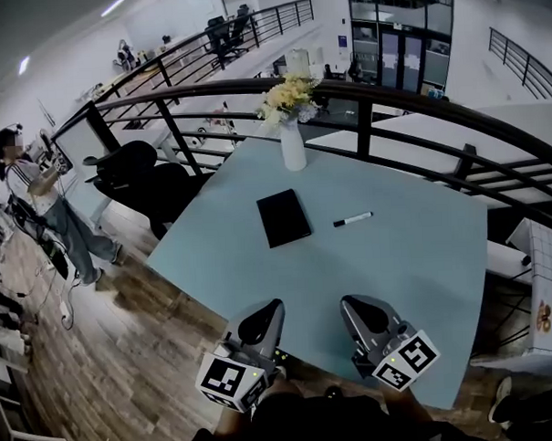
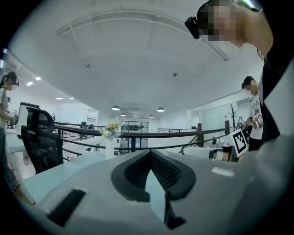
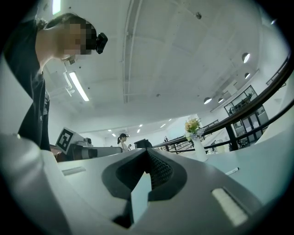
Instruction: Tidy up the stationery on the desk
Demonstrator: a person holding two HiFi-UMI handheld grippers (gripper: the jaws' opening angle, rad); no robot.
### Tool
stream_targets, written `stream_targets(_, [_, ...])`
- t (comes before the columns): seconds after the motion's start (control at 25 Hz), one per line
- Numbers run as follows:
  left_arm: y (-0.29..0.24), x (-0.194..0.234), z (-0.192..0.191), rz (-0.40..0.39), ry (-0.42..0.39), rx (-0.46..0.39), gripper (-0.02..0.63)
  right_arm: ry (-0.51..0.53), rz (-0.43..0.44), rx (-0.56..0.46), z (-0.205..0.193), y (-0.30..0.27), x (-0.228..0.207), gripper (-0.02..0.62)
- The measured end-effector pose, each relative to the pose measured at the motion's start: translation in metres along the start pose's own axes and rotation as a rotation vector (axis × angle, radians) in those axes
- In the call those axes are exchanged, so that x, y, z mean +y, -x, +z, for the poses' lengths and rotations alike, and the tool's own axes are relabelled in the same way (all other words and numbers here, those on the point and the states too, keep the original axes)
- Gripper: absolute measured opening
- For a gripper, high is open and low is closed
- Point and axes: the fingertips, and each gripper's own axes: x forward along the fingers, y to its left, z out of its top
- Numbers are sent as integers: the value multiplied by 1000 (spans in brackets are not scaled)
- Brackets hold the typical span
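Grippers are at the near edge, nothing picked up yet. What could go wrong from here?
1. The left gripper and right gripper are both shut; pushed in like that, they could roll the marker away.
2. The notebook lies flat on the table, so jaws may slip off its edge.
3. The vase stands just behind the notebook; an overreach could tip it.

The pale blue desk (image 1: 416,282) is carrying three things. A black notebook (image 1: 283,217) is lying flat near its middle, and a marker (image 1: 353,219) is lying to the notebook's right, apart from it. A white vase (image 1: 293,146) of yellow flowers is standing upright beyond the notebook, near the far edge.
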Motion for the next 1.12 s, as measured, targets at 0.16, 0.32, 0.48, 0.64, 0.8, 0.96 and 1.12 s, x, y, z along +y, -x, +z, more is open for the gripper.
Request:
stream_targets(0.16, [-10,18,2,-32,-2,-4,-9,7,-25,-1,-1,-18,-6,3])
stream_targets(0.32, [-18,41,1,-49,4,-2,-9,11,-43,4,-5,-38,-11,3])
stream_targets(0.48, [-26,62,0,-60,-2,-2,-9,24,-63,11,-9,-57,-17,3])
stream_targets(0.64, [-36,84,-4,-77,1,8,-9,27,-87,16,-14,-75,-26,4])
stream_targets(0.8, [-47,105,-2,-93,22,3,-9,30,-113,23,-17,-93,-34,4])
stream_targets(0.96, [-60,124,-3,-120,19,6,-9,43,-144,26,-17,-110,-44,3])
stream_targets(1.12, [-76,139,-3,-149,24,10,-9,53,-183,28,-17,-122,-56,4])
